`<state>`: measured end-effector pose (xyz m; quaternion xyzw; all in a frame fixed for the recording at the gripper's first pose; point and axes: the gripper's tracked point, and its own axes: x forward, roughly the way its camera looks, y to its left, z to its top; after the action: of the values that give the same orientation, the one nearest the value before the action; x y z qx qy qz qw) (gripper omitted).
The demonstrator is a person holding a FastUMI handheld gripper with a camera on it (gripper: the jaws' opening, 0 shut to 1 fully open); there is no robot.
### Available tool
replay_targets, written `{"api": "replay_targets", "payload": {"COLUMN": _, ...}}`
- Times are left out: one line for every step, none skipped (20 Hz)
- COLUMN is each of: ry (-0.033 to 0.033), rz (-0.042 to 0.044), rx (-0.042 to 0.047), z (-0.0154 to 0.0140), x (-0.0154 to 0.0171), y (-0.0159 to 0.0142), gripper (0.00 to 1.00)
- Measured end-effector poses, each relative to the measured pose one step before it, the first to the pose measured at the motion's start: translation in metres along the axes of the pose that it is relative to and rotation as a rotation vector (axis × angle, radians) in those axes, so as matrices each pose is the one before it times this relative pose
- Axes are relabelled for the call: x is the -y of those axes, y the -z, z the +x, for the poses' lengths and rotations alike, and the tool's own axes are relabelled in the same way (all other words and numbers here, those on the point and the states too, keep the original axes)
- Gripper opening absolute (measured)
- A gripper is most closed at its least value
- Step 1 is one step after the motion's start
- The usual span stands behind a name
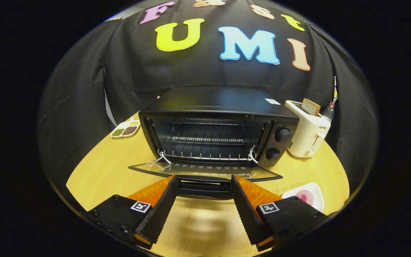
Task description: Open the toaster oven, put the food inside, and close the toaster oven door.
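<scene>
The black toaster oven stands on the wooden table with its glass door folded down flat toward me, and the wire rack inside is bare. My gripper is open, its black ribbed fingers spread wide on either side of the door's black handle. The handle lies between the fingertips; I cannot tell whether they touch its ends. A pink piece of food rests on a small white plate to the right of my right finger.
To the right of the oven stands a white pop-up toaster with a slice of bread sticking out, and behind it a bottle. A divided dish of beans lies left of the oven.
</scene>
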<state>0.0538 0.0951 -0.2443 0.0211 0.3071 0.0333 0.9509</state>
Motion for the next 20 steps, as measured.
{"api": "replay_targets", "payload": {"ry": -0.00190, "rz": 0.00298, "rx": -0.01920, "z": -0.00058, "x": -0.00086, "y": 0.01069, "gripper": 0.94}}
{"api": "replay_targets", "payload": {"ry": -0.00379, "rz": 0.00849, "rx": -0.02646, "z": 0.00146, "x": 0.00004, "y": 0.01021, "gripper": 0.94}}
{"api": "replay_targets", "payload": {"ry": -0.00624, "rz": 0.01437, "rx": -0.03050, "z": 0.00174, "x": -0.00019, "y": 0.01302, "gripper": 0.94}}
{"api": "replay_targets", "payload": {"ry": -0.00161, "rz": 0.01767, "rx": -0.03687, "z": 0.00206, "x": 0.00198, "y": 0.01230, "gripper": 0.94}}
{"api": "replay_targets", "payload": {"ry": 0.00105, "rz": 0.01263, "rx": -0.01826, "z": 0.00441, "x": 0.00256, "y": 0.00779, "gripper": 0.94}}
{"api": "replay_targets", "payload": {"ry": -0.00187, "rz": 0.00430, "rx": -0.01479, "z": 0.00491, "x": 0.00121, "y": 0.00045, "gripper": 0.94}}
{"api": "replay_targets", "payload": {"ry": 0.00391, "rz": -0.00889, "rx": -0.01214, "z": 0.00147, "x": 0.00323, "y": 0.00089, "gripper": 0.94}}
{"api": "replay_targets", "payload": {"ry": 0.00699, "rz": -0.01546, "rx": -0.00934, "z": 0.00026, "x": 0.00550, "y": 0.00492, "gripper": 0.94}}
{"api": "replay_targets", "payload": {"ry": 0.00452, "rz": -0.01564, "rx": -0.00394, "z": -0.00406, "x": 0.00530, "y": 0.00199, "gripper": 0.96}}
{"api": "replay_targets", "payload": {"ry": 0.00091, "rz": -0.01062, "rx": -0.00293, "z": -0.00467, "x": 0.00417, "y": -0.00008, "gripper": 0.97}}
{"api": "replay_targets", "payload": {"ry": -0.00127, "rz": -0.00652, "rx": -0.00082, "z": -0.00544, "x": 0.00399, "y": 0.00174, "gripper": 0.97}}
{"api": "replay_targets", "payload": {"ry": 0.00058, "rz": -0.00317, "rx": -0.00146, "z": -0.00771, "x": 0.00632, "y": -0.00077, "gripper": 0.97}}
{"api": "replay_targets", "payload": {"ry": 0.00461, "rz": -0.00260, "rx": -0.00340, "z": -0.00599, "x": 0.00658, "y": -0.00199, "gripper": 0.97}}
{"api": "replay_targets", "payload": {"ry": 0.00385, "rz": -0.00467, "rx": -0.00282, "z": -0.00806, "x": 0.00908, "y": -0.00372, "gripper": 0.97}}
{"api": "replay_targets", "payload": {"ry": 0.00176, "rz": -0.00331, "rx": -0.00078, "z": -0.00713, "x": 0.00737, "y": -0.00063, "gripper": 0.97}}
{"api": "replay_targets", "payload": {"ry": -0.00121, "rz": -0.00217, "rx": -0.00979, "z": -0.00791, "x": 0.00904, "y": -0.00091, "gripper": 0.97}}
{"api": "replay_targets", "payload": {"ry": -0.00165, "rz": -0.00402, "rx": -0.01256, "z": -0.00517, "x": 0.00720, "y": -0.00031, "gripper": 0.97}}
{"api": "replay_targets", "payload": {"ry": -0.00188, "rz": -0.00565, "rx": -0.01175, "z": -0.00525, "x": 0.00874, "y": -0.00137, "gripper": 0.97}}
{"api": "replay_targets", "payload": {"ry": -0.00371, "rz": -0.01013, "rx": -0.00630, "z": -0.00474, "x": 0.00934, "y": -0.00198, "gripper": 0.98}}
{"api": "replay_targets", "payload": {"ry": -0.00399, "rz": -0.00945, "rx": -0.00830, "z": -0.00273, "x": 0.00723, "y": -0.00097, "gripper": 0.98}}
